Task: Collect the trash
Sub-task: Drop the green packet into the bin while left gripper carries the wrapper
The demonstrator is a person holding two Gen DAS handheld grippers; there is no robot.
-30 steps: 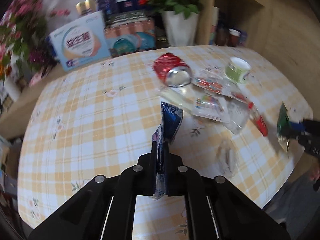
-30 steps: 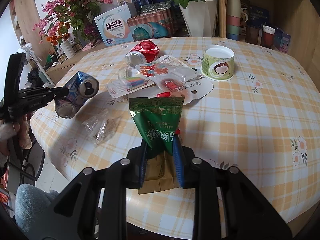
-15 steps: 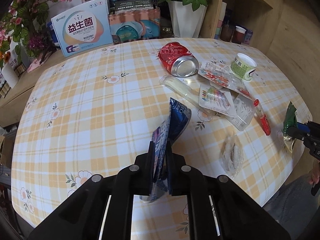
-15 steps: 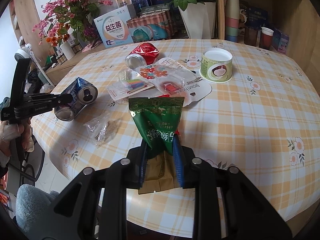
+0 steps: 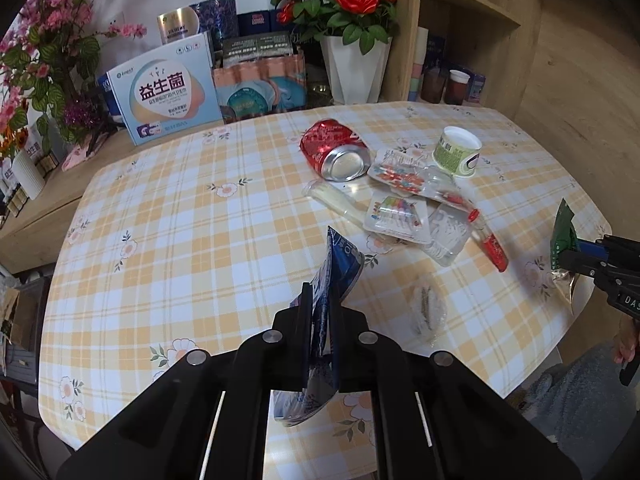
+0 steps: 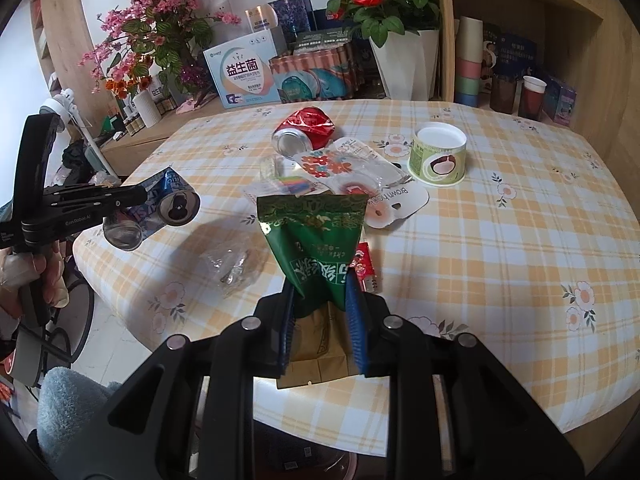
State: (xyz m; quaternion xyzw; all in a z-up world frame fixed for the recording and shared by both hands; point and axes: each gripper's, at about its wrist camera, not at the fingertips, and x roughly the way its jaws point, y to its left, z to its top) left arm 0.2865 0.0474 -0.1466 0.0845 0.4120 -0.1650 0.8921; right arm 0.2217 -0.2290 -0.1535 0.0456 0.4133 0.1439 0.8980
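My left gripper (image 5: 320, 300) is shut on a crushed blue can (image 5: 340, 256), held above the near part of the yellow checked table (image 5: 180, 220). In the right wrist view that can (image 6: 168, 204) hangs at the table's left edge in the left gripper (image 6: 132, 200). My right gripper (image 6: 320, 292) is shut on a green snack bag (image 6: 316, 232), which stands up between the blue pads. The left wrist view shows this bag (image 5: 562, 232) at the far right. A crushed red can (image 5: 334, 150), a green paper cup (image 5: 456, 152), clear blister packs (image 5: 400, 216), a crumpled clear wrapper (image 5: 426, 308) and a red sachet (image 5: 494, 246) lie on the table.
Behind the table stand a white vase of red roses (image 5: 352, 68), a blue-and-white box (image 5: 168, 92) and a pack of cans (image 5: 260, 88). A wooden shelf with cups (image 5: 456, 84) is at the back right. A person's hand (image 6: 44, 276) grips the left handle.
Both grippers have risen a little and drawn back from the table, each still holding its load. The trash on the table has not moved.
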